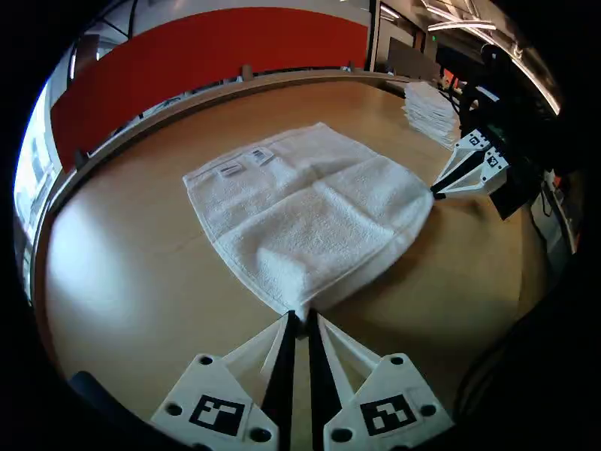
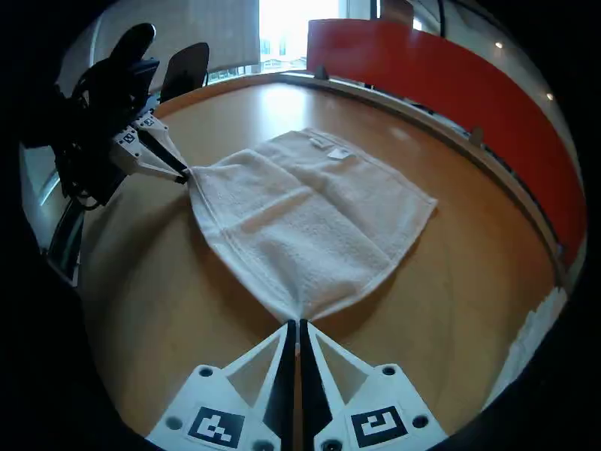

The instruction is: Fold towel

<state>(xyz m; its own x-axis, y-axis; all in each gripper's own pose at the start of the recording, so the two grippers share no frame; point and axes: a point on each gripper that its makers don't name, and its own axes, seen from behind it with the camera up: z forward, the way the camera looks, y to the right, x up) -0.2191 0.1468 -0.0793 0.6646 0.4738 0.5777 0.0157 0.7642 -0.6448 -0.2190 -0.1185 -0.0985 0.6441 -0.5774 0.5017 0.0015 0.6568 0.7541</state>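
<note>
The towel [image 1: 308, 210] is white and lies spread near the middle of the wooden table [image 1: 135, 278], with most of its area flat on the surface. The left gripper [image 1: 300, 319] sits at the near corner of the towel in the left gripper view; its jaws are clenched on that corner, and the cloth is drawn to a point between them. The right gripper [image 2: 298, 327] sits at an adjacent corner; in the right gripper view its jaws are likewise clenched on the cloth, which gathers to a point at the tips. Each gripper also appears in the other's view, farther off, gripping its corner from the side. The towel edge that runs between the two held corners is raised slightly and casts a shadow on the table. Two small labels [image 1: 248, 163] lie on the top face of the towel near the far edge, well apart from both grippers. A stack of towels [image 1: 432, 113] rests on the table beyond the right gripper. A red panel [image 1: 210, 60] runs along the far rim of the table. Dark chairs [image 2: 188, 68] stand behind the table near a bright window [image 2: 300, 30].
</note>
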